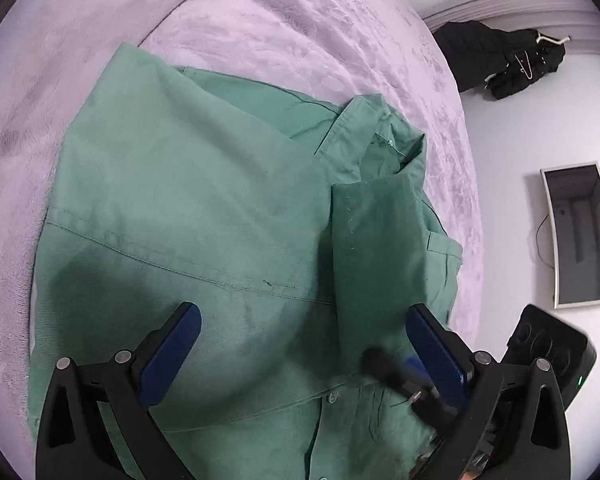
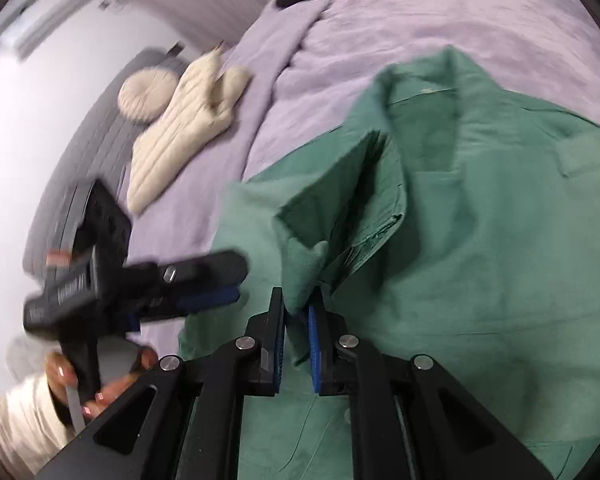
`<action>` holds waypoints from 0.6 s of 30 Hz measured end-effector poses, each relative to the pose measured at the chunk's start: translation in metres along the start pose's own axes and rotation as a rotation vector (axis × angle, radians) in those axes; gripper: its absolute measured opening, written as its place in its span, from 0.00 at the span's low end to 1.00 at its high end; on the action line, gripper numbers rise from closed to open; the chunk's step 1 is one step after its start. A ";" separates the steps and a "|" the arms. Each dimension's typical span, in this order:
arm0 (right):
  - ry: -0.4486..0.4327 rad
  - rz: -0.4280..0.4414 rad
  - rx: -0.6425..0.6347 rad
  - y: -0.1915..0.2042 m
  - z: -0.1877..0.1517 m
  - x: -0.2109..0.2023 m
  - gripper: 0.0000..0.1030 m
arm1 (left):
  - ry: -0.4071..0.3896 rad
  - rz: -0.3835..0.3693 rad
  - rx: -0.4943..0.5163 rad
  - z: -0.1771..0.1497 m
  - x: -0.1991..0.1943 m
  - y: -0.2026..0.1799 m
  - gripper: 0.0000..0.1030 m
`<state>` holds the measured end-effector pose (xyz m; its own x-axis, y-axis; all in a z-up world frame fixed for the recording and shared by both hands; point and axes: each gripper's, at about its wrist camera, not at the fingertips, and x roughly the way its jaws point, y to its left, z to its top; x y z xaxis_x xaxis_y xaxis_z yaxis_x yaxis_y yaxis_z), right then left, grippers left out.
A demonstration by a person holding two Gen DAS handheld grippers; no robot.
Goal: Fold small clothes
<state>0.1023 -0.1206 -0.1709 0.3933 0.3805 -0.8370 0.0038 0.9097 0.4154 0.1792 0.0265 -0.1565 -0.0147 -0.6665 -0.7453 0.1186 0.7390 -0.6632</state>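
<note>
Two grippers worked a limp green shirt point(image 1: 188, 200) lying on the bed point(image 1: 260, 12): right gripper point(image 2: 298, 340) pinched a sleeve fold near the collar point(image 1: 352, 120), left gripper point(image 1: 300, 344) spread, empty; best gripped at hems/seams.

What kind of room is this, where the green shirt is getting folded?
Most likely a bedroom. The green shirt lies spread on a wide soft lilac bedspread, a cream knitted garment lies on the same cover, and dark clothes sit on the pale floor beside it.
</note>
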 end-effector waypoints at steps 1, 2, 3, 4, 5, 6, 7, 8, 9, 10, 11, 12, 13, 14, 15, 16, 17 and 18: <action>0.032 -0.040 -0.036 0.007 -0.007 0.006 0.25 | 0.007 -0.012 -0.017 0.000 0.002 0.004 1.00; 0.055 -0.044 -0.038 0.010 -0.013 0.009 0.29 | 0.017 -0.021 -0.034 0.000 0.005 0.007 1.00; 0.067 -0.029 -0.009 0.007 -0.018 0.008 0.30 | 0.026 -0.019 -0.046 0.000 0.008 0.009 1.00; 0.068 -0.012 0.034 0.002 -0.025 0.003 0.30 | 0.033 -0.014 -0.051 -0.001 0.011 0.008 1.00; 0.065 -0.002 0.076 -0.006 -0.032 -0.004 0.32 | 0.039 -0.008 -0.046 -0.002 0.014 0.007 1.00; 0.060 0.001 0.124 -0.017 -0.040 -0.014 0.38 | 0.047 0.001 -0.030 -0.004 0.018 0.002 1.00; 0.054 -0.002 0.177 -0.030 -0.050 -0.026 0.43 | 0.051 0.011 -0.013 -0.005 0.021 -0.002 1.00; 0.044 -0.012 0.241 -0.046 -0.061 -0.040 0.51 | 0.051 0.027 0.005 -0.006 0.024 -0.006 1.00; 0.032 -0.022 0.297 -0.060 -0.069 -0.051 0.51 | 0.047 0.055 0.029 -0.007 0.027 -0.011 1.00; 0.013 -0.042 0.367 -0.079 -0.080 -0.066 0.51 | 0.043 0.082 0.047 -0.008 0.029 -0.015 1.00; -0.011 -0.063 0.431 -0.096 -0.090 -0.080 0.51 | 0.041 0.111 0.066 -0.009 0.032 -0.018 0.99; -0.044 -0.080 0.500 -0.113 -0.099 -0.094 0.51 | 0.039 0.143 0.084 -0.009 0.034 -0.021 0.90; -0.081 -0.102 0.568 -0.130 -0.108 -0.108 0.51 | 0.041 0.193 0.108 -0.010 0.037 -0.024 0.81; -0.115 -0.115 0.623 -0.144 -0.116 -0.121 0.51 | 0.050 0.249 0.135 -0.010 0.041 -0.028 0.64; -0.157 -0.120 0.687 -0.160 -0.123 -0.133 0.51 | 0.050 0.296 0.164 -0.011 0.043 -0.032 0.40; -0.188 -0.117 0.731 -0.172 -0.127 -0.141 0.51 | 0.049 0.319 0.189 -0.011 0.043 -0.034 0.30; -0.221 -0.109 0.774 -0.183 -0.129 -0.147 0.51 | 0.042 0.322 0.204 -0.011 0.041 -0.037 0.19; -0.264 -0.093 0.812 -0.193 -0.130 -0.154 0.49 | 0.031 0.308 0.214 -0.011 0.037 -0.040 0.16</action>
<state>-0.0786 -0.3331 -0.1686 0.5599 0.1675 -0.8114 0.6636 0.4957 0.5602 0.1634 -0.0261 -0.1583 0.0247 -0.4106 -0.9115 0.3266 0.8651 -0.3808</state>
